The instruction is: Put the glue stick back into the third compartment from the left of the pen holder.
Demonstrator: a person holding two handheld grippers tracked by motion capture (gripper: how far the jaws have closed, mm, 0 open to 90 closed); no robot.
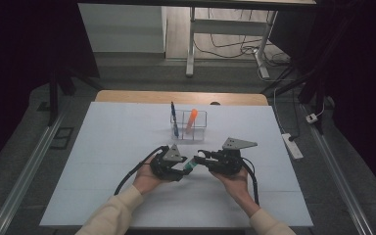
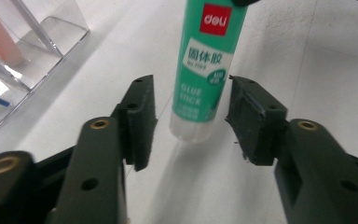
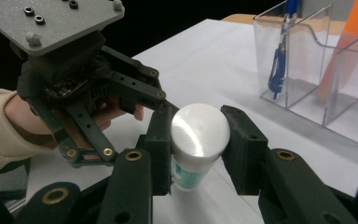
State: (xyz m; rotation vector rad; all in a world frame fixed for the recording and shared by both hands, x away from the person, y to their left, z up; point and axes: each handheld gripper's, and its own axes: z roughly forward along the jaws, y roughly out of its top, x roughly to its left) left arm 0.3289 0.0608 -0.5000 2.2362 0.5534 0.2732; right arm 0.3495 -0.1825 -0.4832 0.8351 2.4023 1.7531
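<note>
A green glue stick (image 1: 190, 168) with a white cap (image 3: 199, 128) hangs level just above the white table top (image 1: 117, 161), between my two grippers. My right gripper (image 1: 199, 159) is shut on the capped end, its pads (image 3: 161, 140) pressing on both sides of the cap. My left gripper (image 1: 181, 172) faces it from the left. In the left gripper view the stick's clear bottom end (image 2: 192, 130) lies between the open jaws of my left gripper (image 2: 191, 84), with a gap on each side. The left gripper's body (image 3: 88, 93) and hand appear behind the cap in the right gripper view.
A clear plastic organiser (image 1: 199, 128) stands behind the grippers at the table's middle, holding a blue pen (image 1: 174, 120) and an orange marker (image 1: 191, 121). A power strip (image 1: 292, 145) lies on the floor beyond the table's right edge.
</note>
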